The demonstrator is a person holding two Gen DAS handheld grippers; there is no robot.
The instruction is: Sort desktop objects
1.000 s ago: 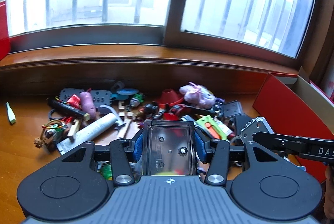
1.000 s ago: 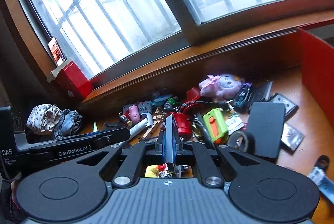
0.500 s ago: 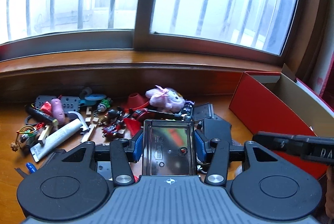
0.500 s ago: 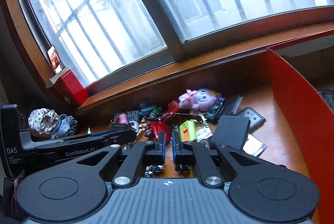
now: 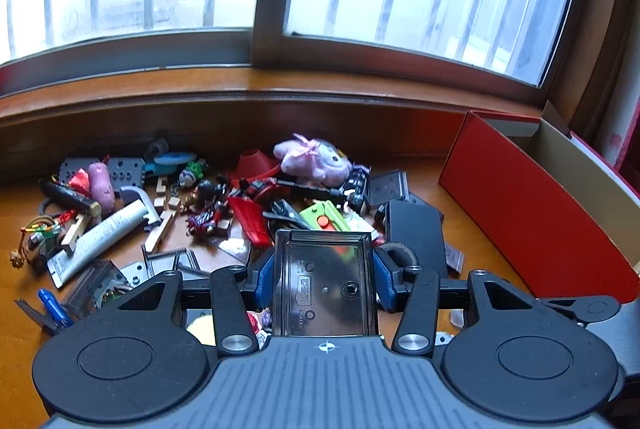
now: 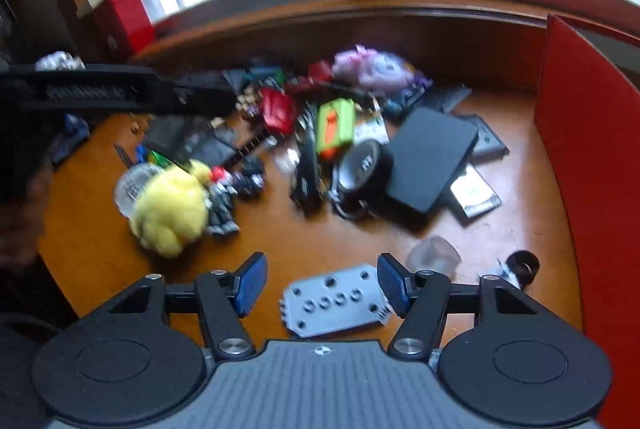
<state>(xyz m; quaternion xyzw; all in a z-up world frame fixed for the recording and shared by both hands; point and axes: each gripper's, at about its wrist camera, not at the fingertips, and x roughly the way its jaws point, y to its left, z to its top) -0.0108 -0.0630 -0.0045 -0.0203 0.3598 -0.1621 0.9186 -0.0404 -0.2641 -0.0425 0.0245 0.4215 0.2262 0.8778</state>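
left gripper (image 5: 324, 271) pinching dark clear plastic case (image 5: 326, 285) above cluttered wooden desk (image 5: 476, 229), right gripper (image 6: 319, 283) spread wide over grey perforated plate (image 6: 336, 303), red box (image 5: 536, 205) at right

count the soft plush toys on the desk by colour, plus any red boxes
pink plush: 1
yellow plush: 1
red box, right of the pile: 1
red box on the sill: 1
total: 4

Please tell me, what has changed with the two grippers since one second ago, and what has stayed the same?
The right gripper went from shut to open, and its view tipped down toward a grey plate on the desk. The left gripper swung right, toward the red box. It still holds the dark clear case; the pile looks undisturbed.
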